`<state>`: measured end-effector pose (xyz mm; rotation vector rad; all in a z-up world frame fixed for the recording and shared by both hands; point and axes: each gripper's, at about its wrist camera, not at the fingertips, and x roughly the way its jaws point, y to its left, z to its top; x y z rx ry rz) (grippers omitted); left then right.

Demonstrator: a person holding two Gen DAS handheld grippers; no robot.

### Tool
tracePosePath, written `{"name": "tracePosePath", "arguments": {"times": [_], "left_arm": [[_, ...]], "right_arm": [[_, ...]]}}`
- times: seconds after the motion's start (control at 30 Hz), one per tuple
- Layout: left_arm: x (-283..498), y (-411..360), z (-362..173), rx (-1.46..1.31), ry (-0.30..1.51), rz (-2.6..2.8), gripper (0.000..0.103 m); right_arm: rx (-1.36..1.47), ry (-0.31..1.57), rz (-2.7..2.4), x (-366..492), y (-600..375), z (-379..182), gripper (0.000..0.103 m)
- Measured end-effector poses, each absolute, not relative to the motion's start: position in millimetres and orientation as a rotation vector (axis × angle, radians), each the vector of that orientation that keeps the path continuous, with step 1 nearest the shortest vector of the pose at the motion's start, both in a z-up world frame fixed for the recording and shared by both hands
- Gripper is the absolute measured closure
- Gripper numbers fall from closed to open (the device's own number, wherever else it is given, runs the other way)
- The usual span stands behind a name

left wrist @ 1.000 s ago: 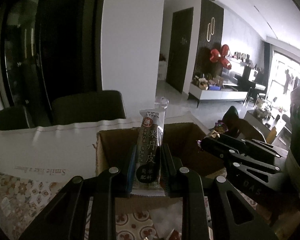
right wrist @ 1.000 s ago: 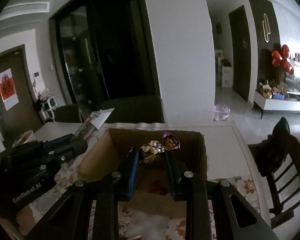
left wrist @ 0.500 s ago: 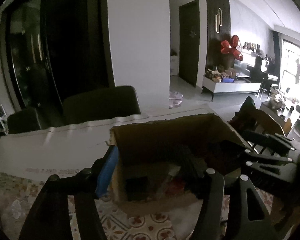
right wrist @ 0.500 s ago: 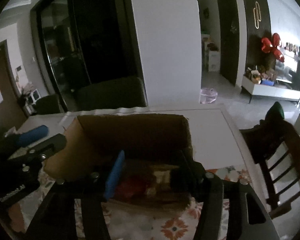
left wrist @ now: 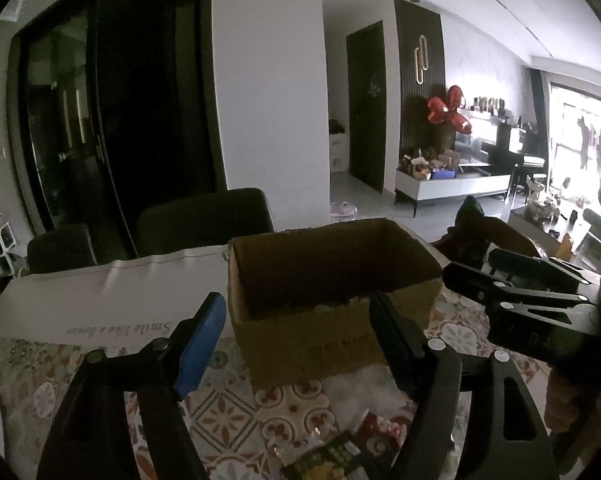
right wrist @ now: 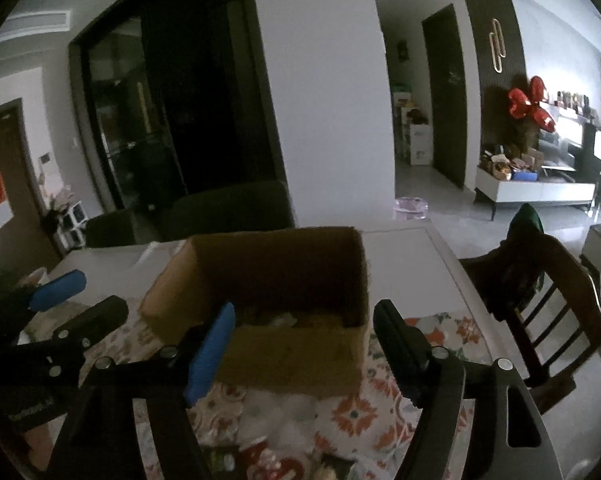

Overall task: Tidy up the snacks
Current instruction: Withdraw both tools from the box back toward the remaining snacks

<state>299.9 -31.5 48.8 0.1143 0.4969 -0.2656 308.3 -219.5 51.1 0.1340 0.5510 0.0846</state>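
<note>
An open cardboard box (left wrist: 332, 280) stands on the patterned tablecloth (left wrist: 236, 404). Some snacks (right wrist: 284, 318) lie dimly on its floor. My left gripper (left wrist: 300, 340) hangs in front of the box's near wall. Its jaws are opening, and nothing is between them. My right gripper (right wrist: 304, 350) is likewise in front of the box (right wrist: 268, 280), with jaws opening and nothing between them. Each gripper shows in the other's view: the right gripper (left wrist: 512, 280) beside the box's right side, the left gripper (right wrist: 60, 304) at its left. Loose snack packets (left wrist: 340, 448) lie near the table's front edge.
A white printed bag (left wrist: 112, 296) lies flat to the left of the box. Dark chairs (left wrist: 204, 216) stand behind the table, and a wooden chair (right wrist: 540, 300) stands at its right. More wrappers (right wrist: 268, 460) lie under the right gripper.
The left gripper let go of a long snack pack and the right gripper let go of foil-wrapped candy over the box. Both sets of jaws spread apart, and both grippers drew back toward the near side.
</note>
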Motion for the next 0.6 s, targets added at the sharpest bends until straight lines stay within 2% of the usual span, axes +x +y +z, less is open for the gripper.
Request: {"name": "tracePosePath", "arguments": {"times": [0.33,0.6], "left_arm": [[251.6,-29.5,33.1,0.171,0.464,-0.229,0.029],[229.0,-23.4,-5.4,0.209,0.518,-0.218,0.029]], "right_arm": [[0.114,0.528,0.040,260.3,-215.4,37.1,0.030],[0.104,0.539,-0.020,232.9,-214.2,12.2,0.030]]}}
